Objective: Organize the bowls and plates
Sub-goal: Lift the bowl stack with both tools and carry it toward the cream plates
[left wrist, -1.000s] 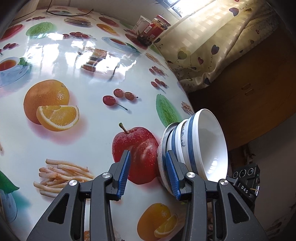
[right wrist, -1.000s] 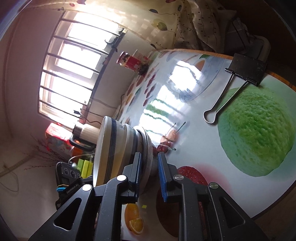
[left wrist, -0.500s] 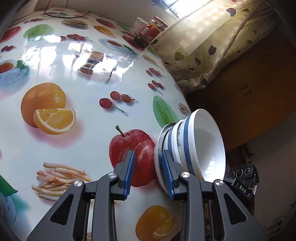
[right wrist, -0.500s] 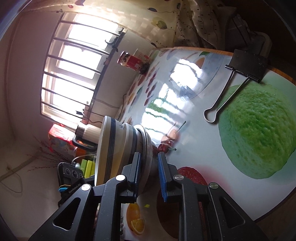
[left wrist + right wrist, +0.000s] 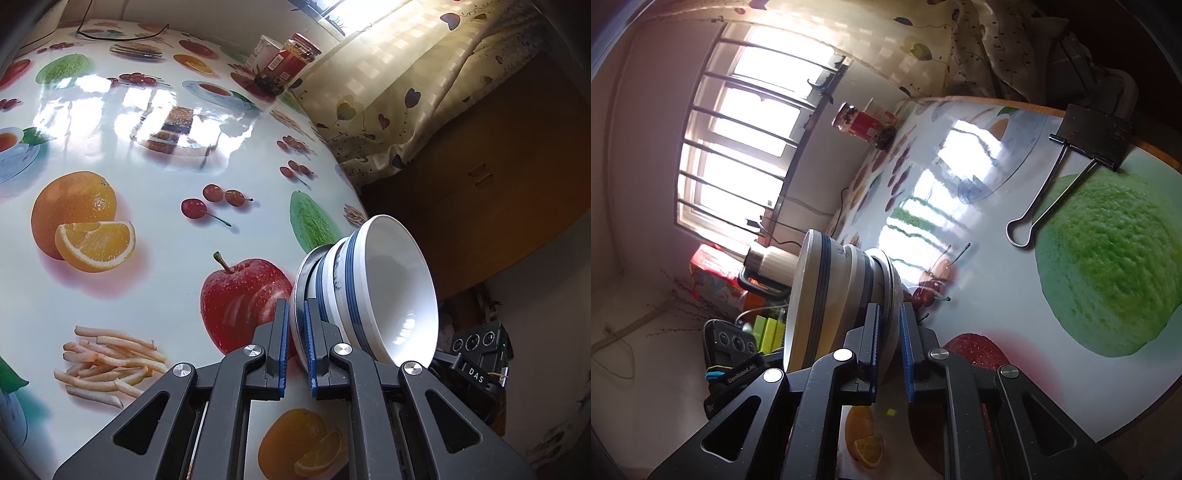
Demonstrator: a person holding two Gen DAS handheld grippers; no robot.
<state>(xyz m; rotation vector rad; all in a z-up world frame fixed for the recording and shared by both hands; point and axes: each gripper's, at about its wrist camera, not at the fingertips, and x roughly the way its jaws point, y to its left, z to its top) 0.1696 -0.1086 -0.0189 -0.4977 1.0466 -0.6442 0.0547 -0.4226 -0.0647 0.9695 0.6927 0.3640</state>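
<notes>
Two white bowls with blue bands (image 5: 391,288) sit nested on a grey-rimmed plate (image 5: 300,291) at the table's edge, over the printed apple. My left gripper (image 5: 296,343) is shut on the plate's near rim, one blue pad on each face. From the opposite side, my right gripper (image 5: 891,347) clamps the plate (image 5: 892,280) rim below the bowls (image 5: 812,288). The right gripper's black body (image 5: 476,362) shows behind the stack, and the left gripper's body (image 5: 731,354) shows in the right wrist view. Whether the stack touches the table is hidden.
The fruit-print tablecloth (image 5: 147,229) covers the table. A red-labelled jar (image 5: 288,62) and a white cup (image 5: 264,51) stand at the far edge by a curtain (image 5: 406,92). A wooden cabinet (image 5: 480,203) lies beyond the edge. A black binder clip (image 5: 1071,158) grips the cloth.
My left gripper's fingers have closed from a wide gap onto the plate rim. The right gripper's fingers have narrowed slightly on the rim. The stack has stayed in place.
</notes>
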